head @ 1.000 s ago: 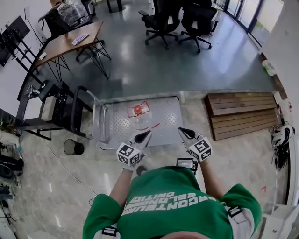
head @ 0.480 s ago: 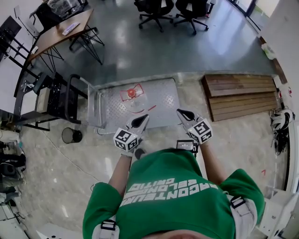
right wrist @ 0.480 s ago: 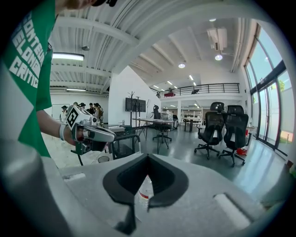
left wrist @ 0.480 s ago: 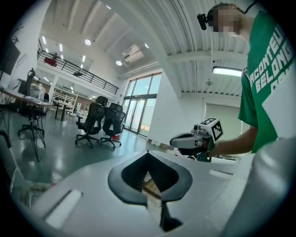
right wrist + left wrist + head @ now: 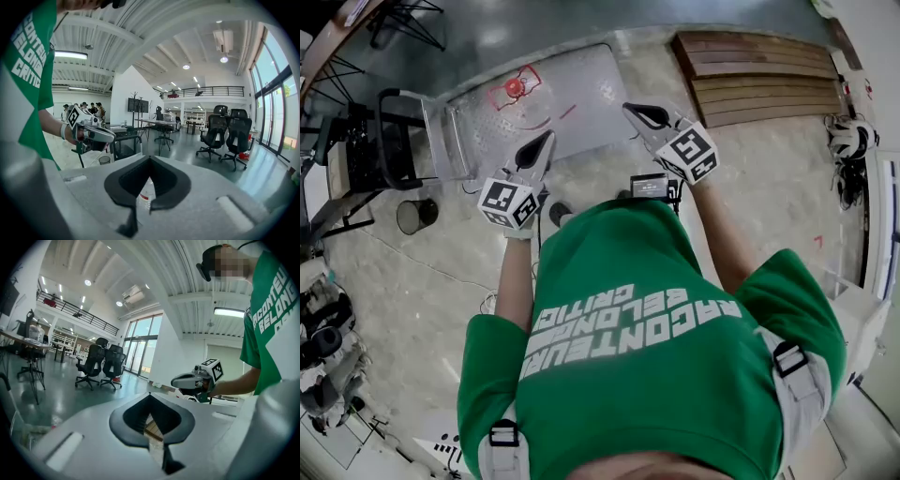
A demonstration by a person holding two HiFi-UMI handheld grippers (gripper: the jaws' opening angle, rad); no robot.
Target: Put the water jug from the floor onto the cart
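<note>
From overhead, the water jug (image 5: 514, 87) stands on the cart (image 5: 581, 84), apart from the left hand-held gripper (image 5: 544, 141) and right hand-held gripper (image 5: 632, 111). The left gripper view shows its jaws closed and empty. The right gripper view shows the same, with the jug beyond.

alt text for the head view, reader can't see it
Seen from above, a person in a green sweatshirt holds the left gripper and right gripper, both shut and empty, toward a flat metal cart where a clear water jug with a red cap stands. A wooden pallet lies nearby.
</note>
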